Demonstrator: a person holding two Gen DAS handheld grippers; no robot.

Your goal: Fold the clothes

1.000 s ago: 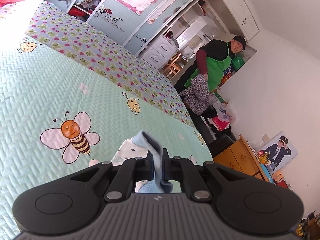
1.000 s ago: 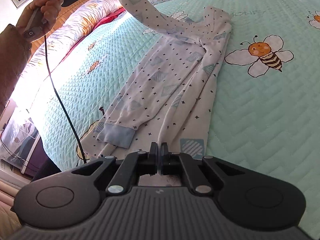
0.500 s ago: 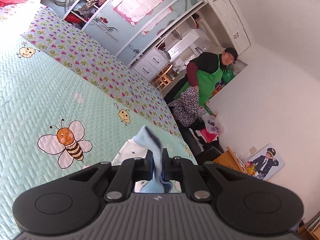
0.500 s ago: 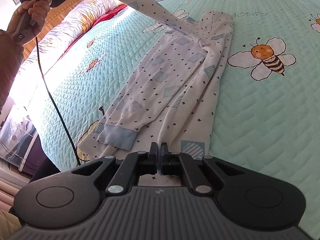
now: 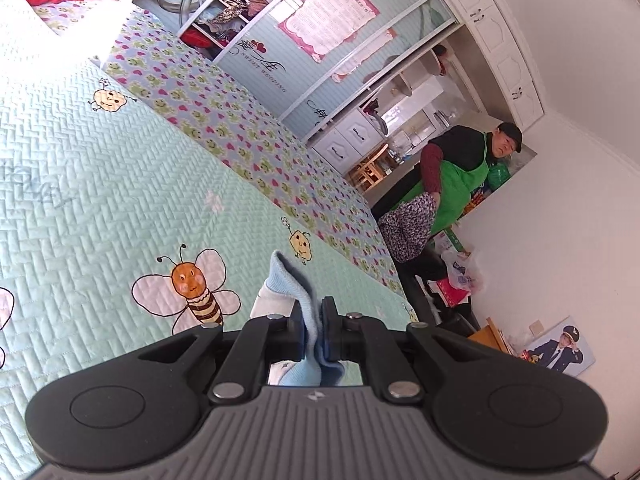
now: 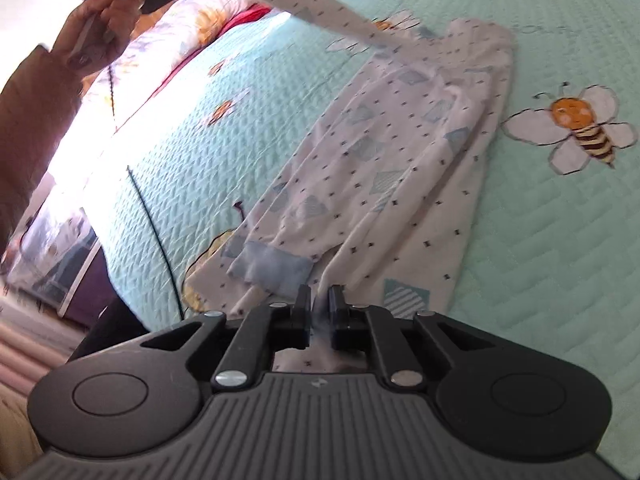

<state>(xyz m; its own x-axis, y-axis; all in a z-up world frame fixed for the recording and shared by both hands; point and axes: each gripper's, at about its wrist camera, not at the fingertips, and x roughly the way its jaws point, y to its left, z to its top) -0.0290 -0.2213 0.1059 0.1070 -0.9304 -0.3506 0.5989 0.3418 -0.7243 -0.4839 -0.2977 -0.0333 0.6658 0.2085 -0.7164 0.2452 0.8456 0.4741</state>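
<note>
The white long-sleeved garment with small dark specks and pale blue patches (image 6: 404,168) lies lengthwise on the mint-green quilted bedspread printed with cartoon bees (image 6: 552,240). Its body is flat on the bed, with the collar end far from the right wrist camera and the hem end close to it. One sleeve is folded down along the body; its pale blue ribbed cuff (image 6: 272,270) rests on the fabric just ahead of the right gripper (image 6: 319,300).

The right gripper points down at the hem end of the garment. Its jaws are opening, and a narrow gap shows between them. A fold of white fabric appears to stand in that gap, but motion blur prevents a firm reading of whether the pads touch it.

The left gripper (image 5: 313,316) is raised above the bed. Its jaws are pressed together on the pale blue cuff of the other sleeve (image 5: 292,284), which sticks up above the fingertips. In the right wrist view that sleeve (image 6: 320,10) runs taut and slanting from the shoulder of the garment up to the left hand (image 6: 96,24) at the top left corner. A thin dark cable (image 6: 152,216) hangs from that hand across the edge of the bed.

A person in a green apron (image 5: 456,184) stands beyond the far side of the bed, near a doorway.
</note>
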